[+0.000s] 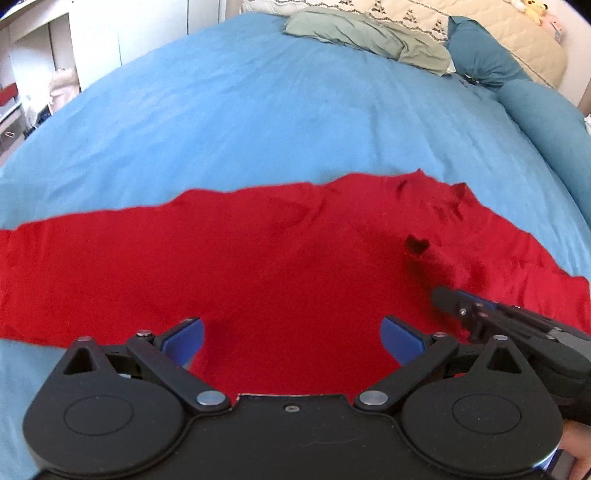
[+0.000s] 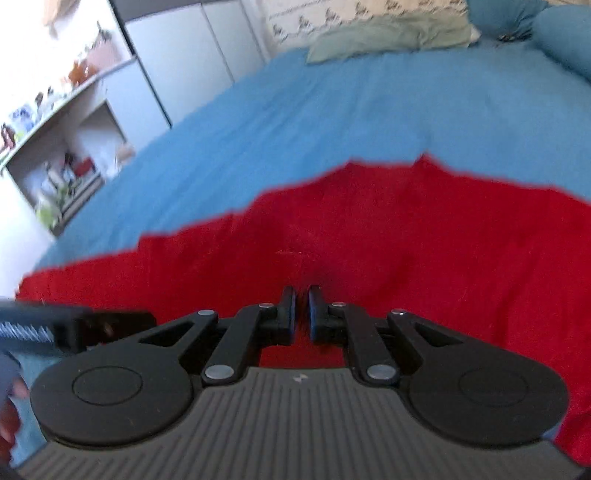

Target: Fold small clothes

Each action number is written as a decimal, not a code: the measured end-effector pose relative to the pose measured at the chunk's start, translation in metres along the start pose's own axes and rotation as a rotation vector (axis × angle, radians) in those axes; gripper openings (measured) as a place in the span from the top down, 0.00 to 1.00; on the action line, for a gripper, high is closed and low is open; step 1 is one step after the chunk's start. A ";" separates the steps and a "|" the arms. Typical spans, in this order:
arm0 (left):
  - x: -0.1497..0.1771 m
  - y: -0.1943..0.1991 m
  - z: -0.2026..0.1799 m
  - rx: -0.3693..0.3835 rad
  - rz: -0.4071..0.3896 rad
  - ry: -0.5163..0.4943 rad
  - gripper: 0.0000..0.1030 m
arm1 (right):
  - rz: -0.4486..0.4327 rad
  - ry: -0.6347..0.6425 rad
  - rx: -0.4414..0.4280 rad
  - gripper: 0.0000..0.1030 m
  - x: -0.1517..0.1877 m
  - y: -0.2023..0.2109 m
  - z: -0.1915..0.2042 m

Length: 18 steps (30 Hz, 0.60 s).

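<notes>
A red garment [image 1: 229, 266] lies spread across the blue bed sheet [image 1: 258, 122], with wrinkles and a raised fold at its right side. My left gripper [image 1: 291, 338] is open, its blue pads [image 1: 184, 338] wide apart just above the garment's near edge. My right gripper [image 1: 443, 299] shows at the right of the left wrist view, its tip on the red cloth. In the right wrist view the right gripper [image 2: 302, 314] is shut, with a thin gap between its pads, low over the red garment [image 2: 424, 251]. I cannot tell if cloth is pinched.
A green pillow [image 1: 369, 35], a patterned cream quilt [image 1: 480, 29] and teal bolsters [image 1: 535, 110] lie at the head of the bed. White shelves with clutter [image 2: 62, 158] stand to the left of the bed.
</notes>
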<state>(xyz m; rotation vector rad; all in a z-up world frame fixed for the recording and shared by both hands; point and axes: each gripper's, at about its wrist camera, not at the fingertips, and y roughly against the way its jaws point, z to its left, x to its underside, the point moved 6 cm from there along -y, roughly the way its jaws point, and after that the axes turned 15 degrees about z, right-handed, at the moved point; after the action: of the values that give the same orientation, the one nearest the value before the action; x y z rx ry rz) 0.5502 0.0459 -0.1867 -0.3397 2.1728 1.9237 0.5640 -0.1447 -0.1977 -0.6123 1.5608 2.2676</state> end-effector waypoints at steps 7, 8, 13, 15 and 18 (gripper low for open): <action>0.005 -0.006 -0.019 0.055 0.013 -0.065 0.00 | 0.010 0.058 -0.025 0.20 0.002 0.011 0.002; 0.006 -0.006 -0.025 0.063 0.015 -0.082 0.00 | 0.005 0.082 -0.002 0.20 -0.003 0.019 0.000; 0.005 -0.014 -0.068 0.081 0.003 -0.165 0.01 | -0.040 0.088 0.156 0.01 -0.014 0.073 -0.047; -0.003 -0.018 -0.083 0.057 -0.026 -0.162 0.03 | -0.083 0.062 0.225 0.00 -0.009 0.096 -0.065; -0.013 -0.032 -0.101 0.090 -0.022 -0.150 0.13 | -0.070 0.071 0.267 0.00 0.010 0.115 -0.091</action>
<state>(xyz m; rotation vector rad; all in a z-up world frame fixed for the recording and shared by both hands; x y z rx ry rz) 0.5711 -0.0576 -0.2006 -0.1963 2.1404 1.7725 0.5146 -0.2699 -0.1389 -0.6672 1.8070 1.9608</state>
